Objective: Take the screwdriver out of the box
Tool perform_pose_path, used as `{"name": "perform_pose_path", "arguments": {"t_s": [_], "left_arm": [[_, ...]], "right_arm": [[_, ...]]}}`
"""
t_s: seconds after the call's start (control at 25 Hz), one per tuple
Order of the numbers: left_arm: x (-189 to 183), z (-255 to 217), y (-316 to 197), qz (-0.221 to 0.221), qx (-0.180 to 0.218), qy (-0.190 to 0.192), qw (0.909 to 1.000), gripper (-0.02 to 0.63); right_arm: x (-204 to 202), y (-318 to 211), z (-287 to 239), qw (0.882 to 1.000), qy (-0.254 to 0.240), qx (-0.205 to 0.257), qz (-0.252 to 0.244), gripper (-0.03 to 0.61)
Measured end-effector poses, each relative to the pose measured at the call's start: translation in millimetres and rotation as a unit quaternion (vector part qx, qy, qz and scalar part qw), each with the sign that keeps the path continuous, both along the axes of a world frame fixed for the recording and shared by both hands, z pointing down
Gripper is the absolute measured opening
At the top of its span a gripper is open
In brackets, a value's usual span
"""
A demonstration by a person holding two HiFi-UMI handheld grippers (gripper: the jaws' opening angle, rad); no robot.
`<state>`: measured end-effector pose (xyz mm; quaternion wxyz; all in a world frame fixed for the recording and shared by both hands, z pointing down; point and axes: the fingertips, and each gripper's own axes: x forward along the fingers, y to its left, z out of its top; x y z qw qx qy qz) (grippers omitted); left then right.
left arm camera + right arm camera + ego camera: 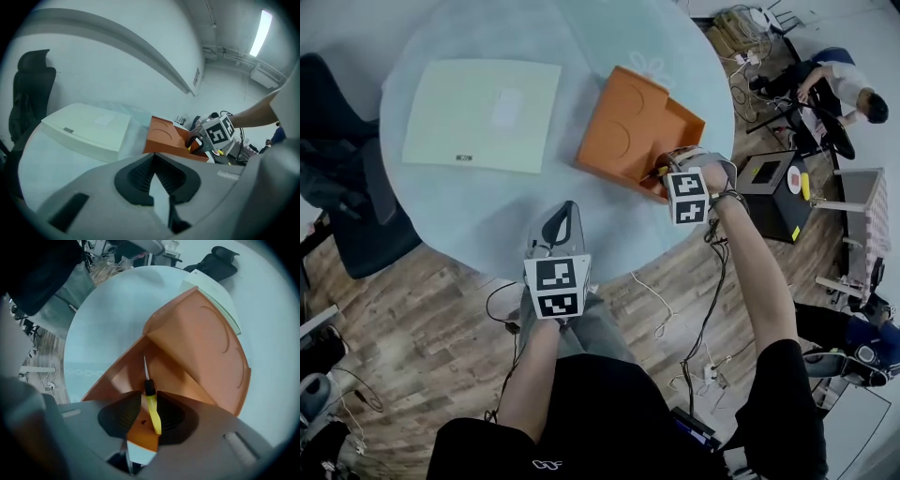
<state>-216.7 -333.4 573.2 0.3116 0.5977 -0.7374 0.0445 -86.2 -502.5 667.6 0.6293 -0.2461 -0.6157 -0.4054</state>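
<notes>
An open orange box (623, 127) (164, 136) (206, 343) lies on the round table. Inside its near corner rests a screwdriver (151, 401) with a yellow handle and a thin metal shaft. My right gripper (667, 171) (149, 399) points steeply down into that corner. Its jaws stand open on either side of the handle, and the pads do not press on it. A bit of the yellow handle (191, 148) shows beside the right gripper (215, 133) in the left gripper view. My left gripper (562, 214) (153, 157) hovers at the table's near edge, shut and empty.
A flat pale green box (483, 112) (89, 129) lies left of the orange one on the glass table (487, 216). A black chair (337, 197) stands at the left. Cables (703, 309) trail over the wooden floor. A dark case (769, 183) and a person sit at the right.
</notes>
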Motion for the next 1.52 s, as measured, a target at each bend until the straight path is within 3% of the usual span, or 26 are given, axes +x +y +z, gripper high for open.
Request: {"name": "perform_pose_path", "arguments": {"t_s": [0.32, 0.6, 0.72, 0.8, 0.84, 0.88, 0.92, 1.0, 1.12, 1.28, 1.44, 1.48, 1.52], "left_arm": [[-7, 2, -1, 0.000, -0.001, 0.001, 1.0000, 0.003], [-6, -6, -2, 0.014, 0.008, -0.002, 0.9999, 0.003], [-1, -12, -3, 0.023, 0.012, -0.004, 0.9997, 0.003], [4, -17, -5, 0.031, 0.018, -0.005, 0.9993, 0.003], [6, -21, -7, 0.035, 0.022, -0.006, 0.9991, 0.003], [8, -25, -8, 0.039, 0.027, -0.007, 0.9989, 0.003], [10, -30, -10, 0.043, 0.032, -0.009, 0.9985, 0.003], [14, -43, -16, 0.052, 0.046, -0.017, 0.9974, 0.003], [19, -69, -28, 0.066, 0.075, -0.032, 0.9945, 0.003], [28, -108, -43, 0.085, 0.112, -0.053, 0.9887, 0.003], [41, -150, -56, 0.105, 0.154, -0.079, 0.9793, 0.003], [45, -160, -59, 0.110, 0.163, -0.085, 0.9767, 0.003], [48, -167, -61, 0.116, 0.171, -0.090, 0.9744, 0.003]], "right_arm": [[-1, 3, 14, 0.997, 0.041, 0.027, -0.064, 0.092], [6, -10, -10, 0.988, 0.028, 0.101, -0.115, 0.089], [3, -16, -43, 0.990, -0.029, 0.115, -0.071, 0.089], [-5, -19, -75, 0.988, -0.112, 0.101, 0.015, 0.089], [-11, -20, -95, 0.979, -0.168, 0.084, 0.074, 0.089], [-16, -19, -118, 0.961, -0.231, 0.060, 0.137, 0.089], [-21, -18, -141, 0.934, -0.295, 0.031, 0.198, 0.089], [-24, -13, -187, 0.859, -0.414, -0.034, 0.299, 0.089], [-16, 0, -239, 0.746, -0.534, -0.108, 0.384, 0.089], [9, 24, -273, 0.618, -0.622, -0.163, 0.453, 0.089], [45, 43, -284, 0.478, -0.672, -0.205, 0.527, 0.091], [52, 47, -286, 0.447, -0.682, -0.213, 0.539, 0.091], [58, 51, -287, 0.424, -0.689, -0.219, 0.546, 0.091]]}}
